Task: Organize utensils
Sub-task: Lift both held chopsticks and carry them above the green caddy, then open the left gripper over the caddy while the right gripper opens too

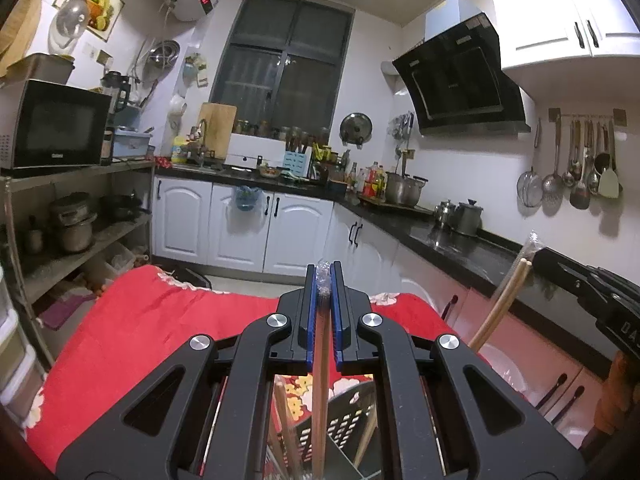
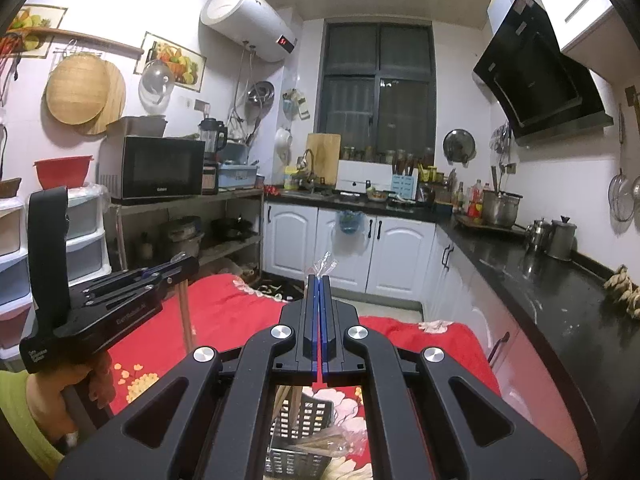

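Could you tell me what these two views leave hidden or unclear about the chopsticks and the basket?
- Left wrist view: the left tool hides the lower ends of its wrapped chopsticks.
- Right wrist view: the right tool hides most of the black basket and its contents.
- Right wrist view: only the wrapper tip shows above the shut fingers.

the slotted basket (image 2: 298, 438) sits mostly hidden behind gripper linkage, and the wrapped chopsticks' (image 1: 320, 380) lower ends are cut off.
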A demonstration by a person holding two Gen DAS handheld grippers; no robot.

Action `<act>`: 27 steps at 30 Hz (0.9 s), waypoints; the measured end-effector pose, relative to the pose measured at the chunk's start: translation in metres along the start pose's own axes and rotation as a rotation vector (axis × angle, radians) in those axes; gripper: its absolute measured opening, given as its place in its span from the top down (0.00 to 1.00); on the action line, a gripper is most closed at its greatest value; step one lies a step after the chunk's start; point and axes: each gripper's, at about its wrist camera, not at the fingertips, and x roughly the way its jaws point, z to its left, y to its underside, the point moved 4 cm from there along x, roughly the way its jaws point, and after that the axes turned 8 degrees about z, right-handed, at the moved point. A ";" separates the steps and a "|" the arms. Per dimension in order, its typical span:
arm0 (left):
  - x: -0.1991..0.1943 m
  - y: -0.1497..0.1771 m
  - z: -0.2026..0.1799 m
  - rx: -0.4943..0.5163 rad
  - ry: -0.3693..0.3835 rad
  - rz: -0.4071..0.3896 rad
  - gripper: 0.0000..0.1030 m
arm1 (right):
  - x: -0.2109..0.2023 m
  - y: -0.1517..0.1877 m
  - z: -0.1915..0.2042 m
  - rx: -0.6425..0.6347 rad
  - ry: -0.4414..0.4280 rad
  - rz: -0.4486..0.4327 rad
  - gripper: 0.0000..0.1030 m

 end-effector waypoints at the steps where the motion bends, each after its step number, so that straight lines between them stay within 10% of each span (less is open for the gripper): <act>1: 0.001 0.001 0.000 0.002 0.001 0.005 0.97 | 0.002 0.002 0.000 0.000 -0.003 0.006 0.99; 27: 0.022 0.040 0.002 0.020 0.030 0.122 0.97 | 0.034 0.039 0.012 0.006 -0.053 0.138 0.99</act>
